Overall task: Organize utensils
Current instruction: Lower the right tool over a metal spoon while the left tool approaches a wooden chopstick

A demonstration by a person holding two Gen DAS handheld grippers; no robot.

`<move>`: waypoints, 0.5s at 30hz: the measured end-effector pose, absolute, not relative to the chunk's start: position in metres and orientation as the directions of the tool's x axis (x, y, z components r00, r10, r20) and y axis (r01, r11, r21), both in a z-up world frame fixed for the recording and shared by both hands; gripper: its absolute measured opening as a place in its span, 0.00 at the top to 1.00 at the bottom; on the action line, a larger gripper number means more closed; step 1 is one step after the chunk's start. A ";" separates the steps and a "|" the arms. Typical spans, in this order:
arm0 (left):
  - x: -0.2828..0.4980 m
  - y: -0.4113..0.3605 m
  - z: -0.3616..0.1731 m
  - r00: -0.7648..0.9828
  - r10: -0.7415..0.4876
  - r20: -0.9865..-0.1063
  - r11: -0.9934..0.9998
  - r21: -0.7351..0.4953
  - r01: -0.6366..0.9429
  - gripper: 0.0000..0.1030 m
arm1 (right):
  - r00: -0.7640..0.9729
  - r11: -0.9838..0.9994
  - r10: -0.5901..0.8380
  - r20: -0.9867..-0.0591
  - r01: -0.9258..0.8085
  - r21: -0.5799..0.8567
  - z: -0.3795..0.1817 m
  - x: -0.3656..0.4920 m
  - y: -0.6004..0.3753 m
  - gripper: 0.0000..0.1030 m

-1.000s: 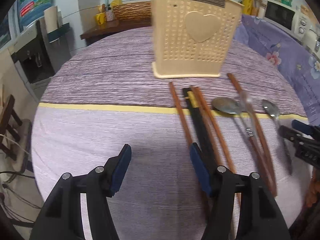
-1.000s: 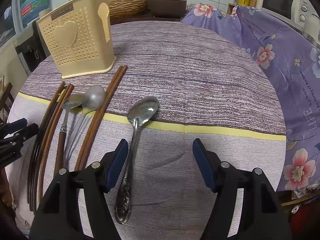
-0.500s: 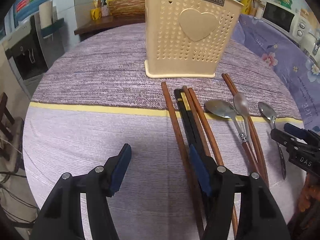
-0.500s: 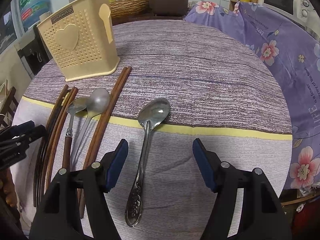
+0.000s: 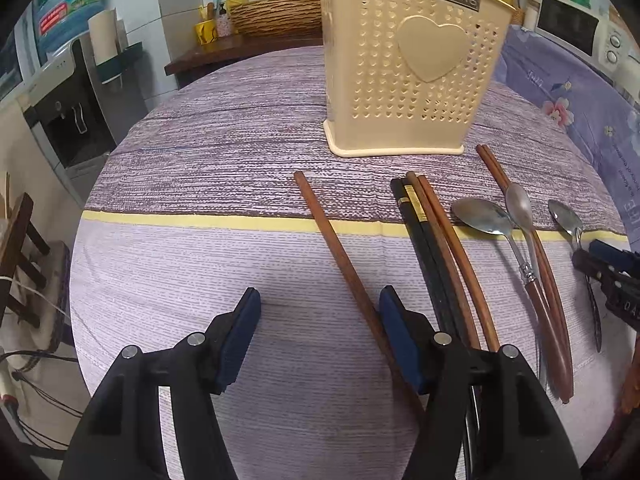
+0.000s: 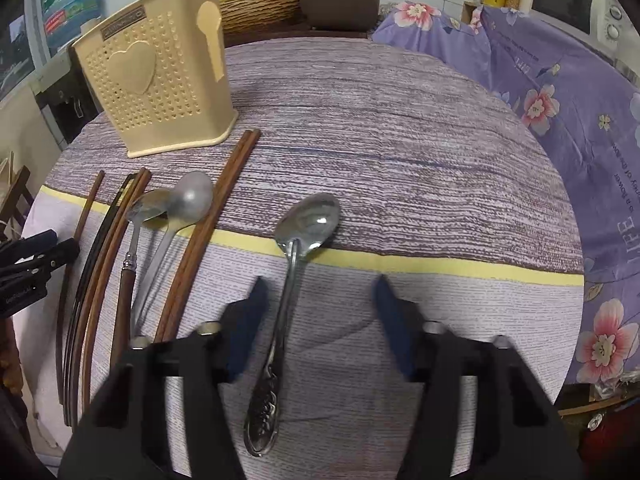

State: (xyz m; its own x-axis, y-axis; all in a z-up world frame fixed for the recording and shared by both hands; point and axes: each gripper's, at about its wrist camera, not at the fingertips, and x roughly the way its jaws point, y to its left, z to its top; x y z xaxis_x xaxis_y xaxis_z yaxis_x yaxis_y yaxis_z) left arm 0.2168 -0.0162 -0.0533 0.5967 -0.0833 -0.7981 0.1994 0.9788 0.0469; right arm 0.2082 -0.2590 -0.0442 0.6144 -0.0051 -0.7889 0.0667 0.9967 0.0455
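Jaws on our right gripper [image 6: 320, 300] are closing around the steel spoon [image 6: 292, 276], nearest us from the holder [image 6: 160, 88]. We're holding the left gripper [image 5: 318, 312] released, a brown chopstick [image 5: 336, 252] lying by its right finger.

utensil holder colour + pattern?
Cream-yellow utensil holder, perforated with small heart-shaped holes around a raised solid heart; clearest in the left wrist view.

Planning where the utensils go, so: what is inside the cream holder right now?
Nothing pokes above the rim of the cream holder, and no utensil shows through its perforated walls. Its interior is hidden in both views, so whether it is empty cannot be told.
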 end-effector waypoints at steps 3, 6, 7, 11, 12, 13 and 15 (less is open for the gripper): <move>0.216 -0.017 -0.053 0.598 -0.090 -0.796 0.979 0.041 0.201 0.39 | 0.619 0.992 0.044 -0.784 0.063 0.106 -0.043 0.210 -0.264 0.82; 0.216 -0.016 -0.053 0.598 -0.091 -0.796 0.979 0.040 0.202 0.39 | 0.624 0.997 0.038 -0.781 0.032 0.074 -0.044 0.211 -0.260 0.90; 0.216 -0.016 -0.053 0.598 -0.092 -0.796 0.979 0.039 0.201 0.39 | 0.625 0.998 0.039 -0.779 0.020 0.067 -0.043 0.211 -0.258 0.93; 0.215 -0.015 -0.053 0.599 -0.096 -0.795 0.979 0.035 0.203 0.39 | 0.658 0.996 -0.076 -0.750 0.011 -0.091 -0.032 0.208 -0.250 0.96; 0.215 -0.015 -0.053 0.598 -0.097 -0.795 0.979 0.033 0.203 0.39 | 0.662 0.984 -0.140 -0.736 0.011 -0.178 -0.031 0.208 -0.245 0.97; 0.215 -0.014 -0.052 0.598 -0.099 -0.795 0.979 0.031 0.203 0.39 | 0.662 0.970 -0.187 -0.725 0.008 -0.243 -0.031 0.208 -0.241 0.97; 0.214 -0.015 -0.053 0.598 -0.101 -0.795 0.979 0.027 0.201 0.39 | 0.663 0.940 -0.251 -0.706 -0.006 -0.341 -0.035 0.208 -0.234 0.97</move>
